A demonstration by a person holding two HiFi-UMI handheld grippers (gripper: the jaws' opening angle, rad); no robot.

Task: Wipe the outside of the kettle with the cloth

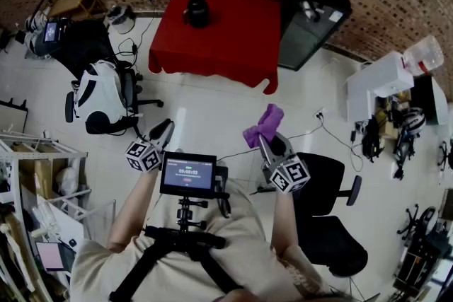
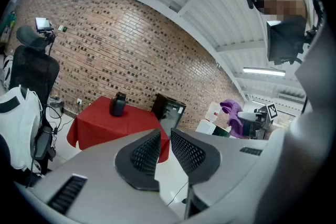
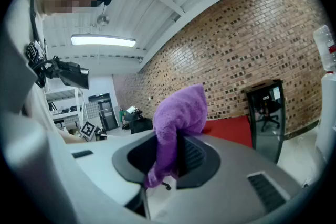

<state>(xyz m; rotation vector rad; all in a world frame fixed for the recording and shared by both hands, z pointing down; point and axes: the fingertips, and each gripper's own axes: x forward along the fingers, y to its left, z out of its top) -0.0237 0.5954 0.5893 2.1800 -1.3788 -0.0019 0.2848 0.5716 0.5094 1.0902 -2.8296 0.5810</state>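
A black kettle (image 1: 197,12) stands near the back of a table with a red cloth (image 1: 233,46), far ahead of me; the kettle (image 2: 118,105) also shows small in the left gripper view. My right gripper (image 1: 264,141) is shut on a purple cloth (image 1: 264,125), which bunches up above its jaws; in the right gripper view the purple cloth (image 3: 178,123) hangs pinched between the pads. My left gripper (image 1: 165,131) is shut with nothing in it, its jaws (image 2: 164,150) nearly touching. Both are held at chest height over the floor, well short of the table.
A black cabinet (image 1: 311,14) stands right of the red table. Black office chairs sit at the left (image 1: 110,99) and right (image 1: 329,212). Shelving (image 1: 35,173) is at the left, a white machine (image 1: 379,85) at the right. A cable (image 1: 311,131) runs over the white floor.
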